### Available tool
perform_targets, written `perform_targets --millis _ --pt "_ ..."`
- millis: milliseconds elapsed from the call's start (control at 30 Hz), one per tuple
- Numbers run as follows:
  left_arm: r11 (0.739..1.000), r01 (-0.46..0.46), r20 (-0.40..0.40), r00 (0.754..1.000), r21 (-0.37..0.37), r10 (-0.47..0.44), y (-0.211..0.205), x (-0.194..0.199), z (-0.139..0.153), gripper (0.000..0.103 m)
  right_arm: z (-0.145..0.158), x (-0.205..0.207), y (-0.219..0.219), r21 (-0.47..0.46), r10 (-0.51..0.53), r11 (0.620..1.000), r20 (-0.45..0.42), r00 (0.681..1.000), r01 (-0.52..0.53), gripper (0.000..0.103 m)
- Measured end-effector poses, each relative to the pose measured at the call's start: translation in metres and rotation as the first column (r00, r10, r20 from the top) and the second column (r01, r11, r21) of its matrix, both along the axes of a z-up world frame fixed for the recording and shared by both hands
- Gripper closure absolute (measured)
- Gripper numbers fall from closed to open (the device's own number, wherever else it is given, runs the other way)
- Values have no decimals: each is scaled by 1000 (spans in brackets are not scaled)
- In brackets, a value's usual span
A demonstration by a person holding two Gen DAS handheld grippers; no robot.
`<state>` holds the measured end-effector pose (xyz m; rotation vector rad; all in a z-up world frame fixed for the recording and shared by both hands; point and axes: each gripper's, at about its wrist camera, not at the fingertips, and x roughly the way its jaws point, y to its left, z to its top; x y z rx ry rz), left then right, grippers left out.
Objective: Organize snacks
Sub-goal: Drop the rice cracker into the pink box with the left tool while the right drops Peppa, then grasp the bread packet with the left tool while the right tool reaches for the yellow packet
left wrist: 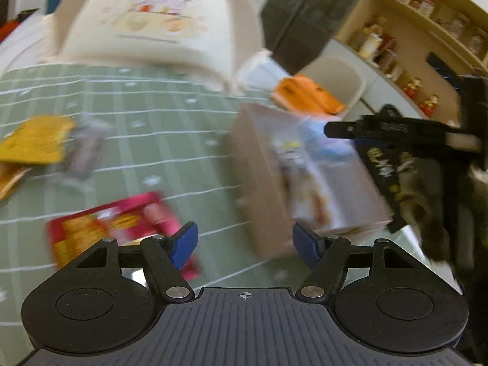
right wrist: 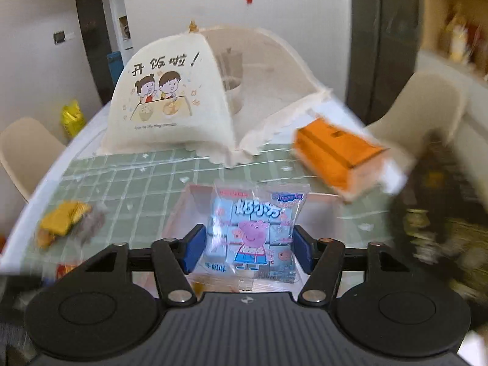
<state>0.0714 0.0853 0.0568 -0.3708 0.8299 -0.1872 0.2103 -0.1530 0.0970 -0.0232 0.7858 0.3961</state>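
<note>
Above the clear bin, the right gripper clamps the Peppa Pig snack bag; placing seems underway. Next: lower, release. The left gripper hangs open, empty.

Peppa Pig snack bag apparently between right tool pads, above green tablecloth.

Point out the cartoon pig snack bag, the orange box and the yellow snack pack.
cartoon pig snack bag (right wrist: pixel 251 235), right wrist view, on the pink pig print.
orange box (right wrist: pixel 335 152), right wrist view, on its top face.
yellow snack pack (left wrist: pixel 35 143), left wrist view, on its flat middle.
</note>
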Motion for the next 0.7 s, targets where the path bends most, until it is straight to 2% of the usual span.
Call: perform_targets --millis 67,133,267,367,400,467,567,700 --pt "998 -51 1 999 24 51 25 -9 2 28 -19 23 15 -43 -27 999 -54 998 25 28" --pt "989 -135 16 991 52 134 56 -15 5 28 -30 27 26 -90 -43 995 -67 997 37 28" --pt "948 -304 60 952 88 300 119 -8 14 28 -28 6 49 -20 31 999 -81 996 -33 28" --pt "911 -399 81 916 104 392 160 13 18 28 -13 -6 76 47 106 994 -101 989 -102 27" --pt "906 -413 85 910 97 405 170 21 18 28 -7 -10 87 73 131 990 -111 985 -124 24" --pt "910 -403 90 914 99 395 188 46 13 28 2 -17 114 97 176 982 -127 976 -164 21" --pt "924 -354 60 935 143 349 196 77 -1 28 9 -26 162 56 225 974 -141 964 -219 21" --pt "952 -216 -16 974 218 225 193 84 -29 27 0 -18 217 29 224 975 -160 961 -222 21"
